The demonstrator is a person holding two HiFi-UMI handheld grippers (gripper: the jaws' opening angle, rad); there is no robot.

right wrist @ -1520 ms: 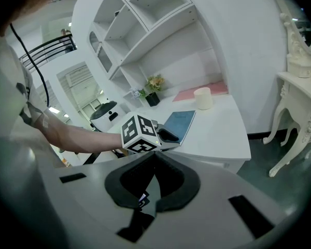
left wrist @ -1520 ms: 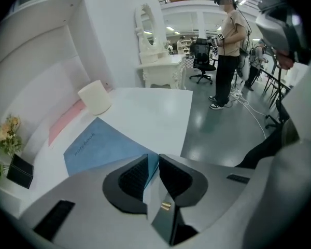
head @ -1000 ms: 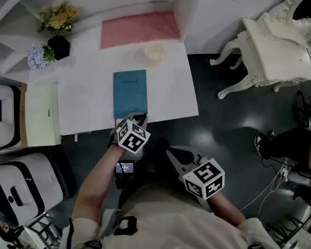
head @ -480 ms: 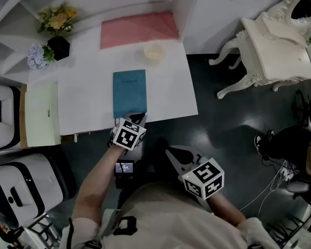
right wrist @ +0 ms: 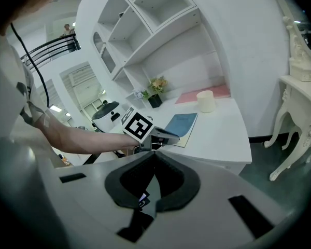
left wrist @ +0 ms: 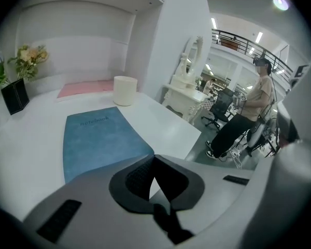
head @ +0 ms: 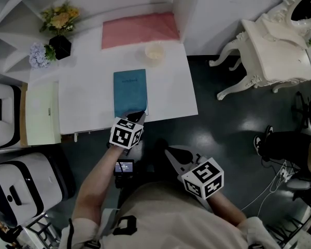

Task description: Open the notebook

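Observation:
A blue notebook [head: 130, 92] lies closed on the white table [head: 88, 97], its title end away from me. My left gripper [head: 137, 115] is at its near right corner. In the left gripper view the jaws [left wrist: 154, 155] meet with that corner of the notebook [left wrist: 101, 139] running in between the tips. The right gripper view shows the left gripper [right wrist: 173, 135] on the near edge of the notebook [right wrist: 182, 123]. My right gripper [head: 168, 152] hangs shut over the dark floor, off the table, its jaws [right wrist: 154, 152] holding nothing.
A cream cup [head: 155, 52] and a pink mat [head: 140, 29] lie beyond the notebook; potted flowers [head: 57, 22] stand at the back left. A pale green pad [head: 41, 113] sits left. A white dresser [head: 274, 45] stands right. A person [left wrist: 249, 113] stands in the distance.
The left gripper has rolled about its own line, its marker cube turning, and its tips have settled onto the notebook's near corner. The right gripper has stayed put.

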